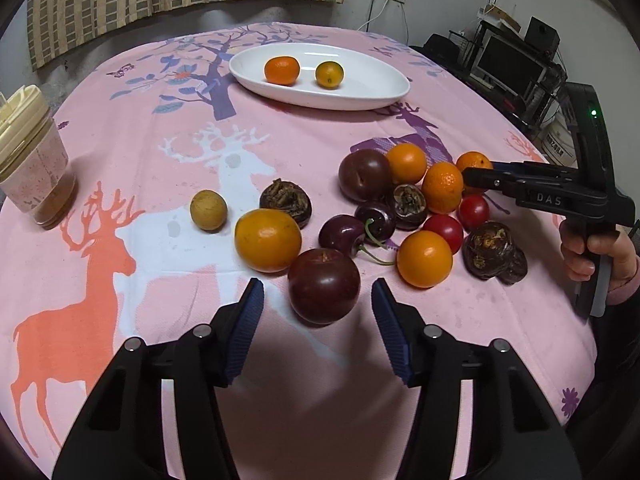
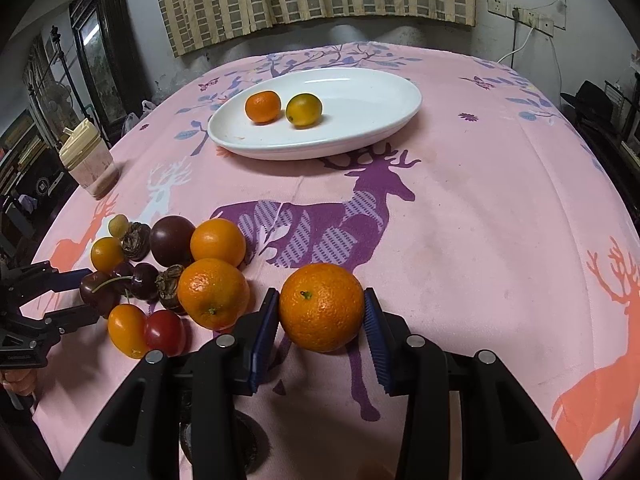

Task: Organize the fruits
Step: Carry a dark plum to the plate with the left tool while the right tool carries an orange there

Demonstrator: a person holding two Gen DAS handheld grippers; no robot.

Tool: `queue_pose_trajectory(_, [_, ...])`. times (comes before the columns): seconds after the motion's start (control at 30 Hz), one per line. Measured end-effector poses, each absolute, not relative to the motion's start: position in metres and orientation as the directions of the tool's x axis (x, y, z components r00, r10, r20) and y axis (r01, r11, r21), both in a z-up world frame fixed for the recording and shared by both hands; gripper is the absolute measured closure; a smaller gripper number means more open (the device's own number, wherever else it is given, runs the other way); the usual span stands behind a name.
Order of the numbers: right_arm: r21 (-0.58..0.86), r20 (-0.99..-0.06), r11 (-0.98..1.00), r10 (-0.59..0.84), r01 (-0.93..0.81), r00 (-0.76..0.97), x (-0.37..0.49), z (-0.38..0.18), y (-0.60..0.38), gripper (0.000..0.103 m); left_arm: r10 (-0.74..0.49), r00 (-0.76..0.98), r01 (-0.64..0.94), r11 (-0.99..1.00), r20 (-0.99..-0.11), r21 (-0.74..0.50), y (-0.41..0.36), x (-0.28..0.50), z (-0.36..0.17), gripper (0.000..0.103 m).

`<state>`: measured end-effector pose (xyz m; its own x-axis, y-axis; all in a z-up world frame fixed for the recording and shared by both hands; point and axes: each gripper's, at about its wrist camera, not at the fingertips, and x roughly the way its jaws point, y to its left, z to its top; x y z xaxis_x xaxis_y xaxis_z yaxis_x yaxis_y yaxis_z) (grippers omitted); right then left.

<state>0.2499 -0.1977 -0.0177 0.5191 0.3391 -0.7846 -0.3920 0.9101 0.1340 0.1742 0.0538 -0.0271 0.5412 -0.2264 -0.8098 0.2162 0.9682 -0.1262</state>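
Observation:
A white oval plate (image 1: 360,96) (image 2: 360,128) at the far side holds a mandarin (image 1: 281,70) (image 2: 263,107) and a kumquat (image 1: 329,75) (image 2: 304,110). A pile of mandarins, plums, cherries, cherry tomatoes and water chestnuts lies on the pink cloth. My left gripper (image 1: 318,300) is open, its blue pads either side of a dark plum (image 1: 324,286) just ahead of them. My right gripper (image 2: 321,312) is shut on a mandarin (image 2: 321,306) on the cloth; it also shows in the left wrist view (image 1: 466,178), fingers around the mandarin (image 1: 474,162).
A lidded jar (image 1: 34,168) (image 2: 88,160) stands at the table's left edge. A longan (image 1: 208,210) and a large kumquat (image 1: 267,240) lie left of the pile. The round table (image 2: 500,220) drops away on all sides; shelves with electronics (image 1: 516,64) stand far right.

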Motion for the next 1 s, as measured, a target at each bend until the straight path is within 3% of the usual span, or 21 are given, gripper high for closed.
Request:
queue_pose_trajectory(0.13, [0.136, -0.782, 0.910, 0.341, -0.392, 0.521, 0.249, -0.017, -0.198, 0.060, -0.239, 0.510, 0.226, 0.964, -0.826, -0.140, 0.052, 0.179, -0.034, 0.066])
queue_pose_trajectory(0.43, [0.203, -0.741, 0.887, 0.416, -0.415, 0.527, 0.254, 0.005, -0.199, 0.060, -0.285, 0.540, 0.277, 0.949, -0.792, -0.153, 0.059, 0.187, 0.000, 0.066])
queue_pose_trajectory(0.63, [0.208, -0.660, 0.890, 0.434, -0.407, 0.613, 0.310, 0.042, -0.184, 0.060, -0.285, 0.603, 0.294, 0.948, -0.745, -0.125, 0.051, 0.278, 0.045, 0.066])
queue_pose_trajectory(0.83, [0.197, -0.669, 0.909, 0.398, -0.367, 0.628, 0.380, 0.030, -0.162, 0.060, -0.282, 0.533, 0.283, 0.948, -0.798, -0.146, 0.023, 0.386, 0.026, 0.066])
queue_pose_trajectory(1.0, [0.188, -0.708, 0.912, 0.383, -0.365, 0.593, 0.409, 0.007, -0.152, 0.059, -0.239, 0.483, 0.261, 0.958, -0.842, -0.121, 0.008, 0.424, 0.000, 0.066])
